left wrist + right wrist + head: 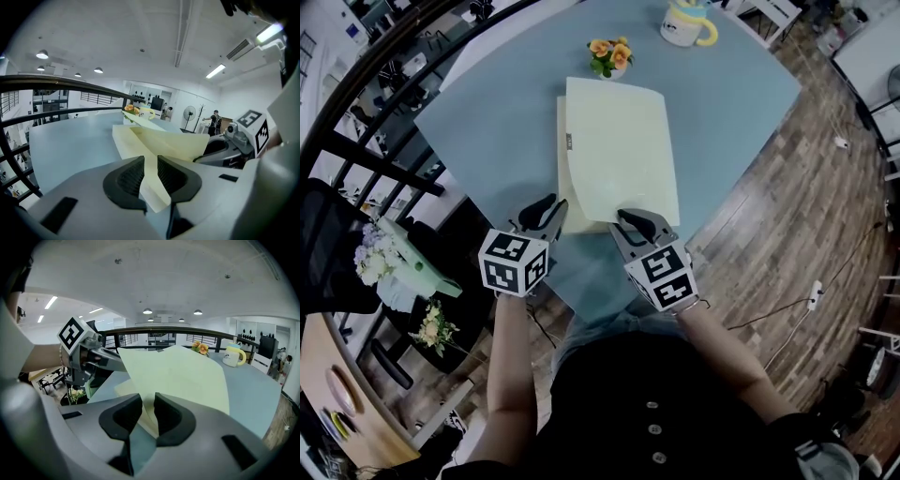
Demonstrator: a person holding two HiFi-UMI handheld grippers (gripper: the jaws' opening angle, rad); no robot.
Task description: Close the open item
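Note:
A pale yellow folder (619, 150) lies on the blue-grey table (497, 122), its top cover (183, 376) lifted off the lower block (123, 140). At the near left corner my left gripper (546, 208) has both pads against a pale sheet of the folder that runs between its jaws (151, 171). My right gripper (636, 221) is at the near right edge, shut on the raised cover, which stands up between its pads (148, 411). Each gripper shows in the other's view: the right gripper (220, 150) and the left gripper (93, 357).
A small pot of orange flowers (610, 54) stands just behind the folder. A white mug with a yellow handle (686, 23) sits at the far right of the table. A black railing (366, 159) runs along the left. The near table edge is under my grippers.

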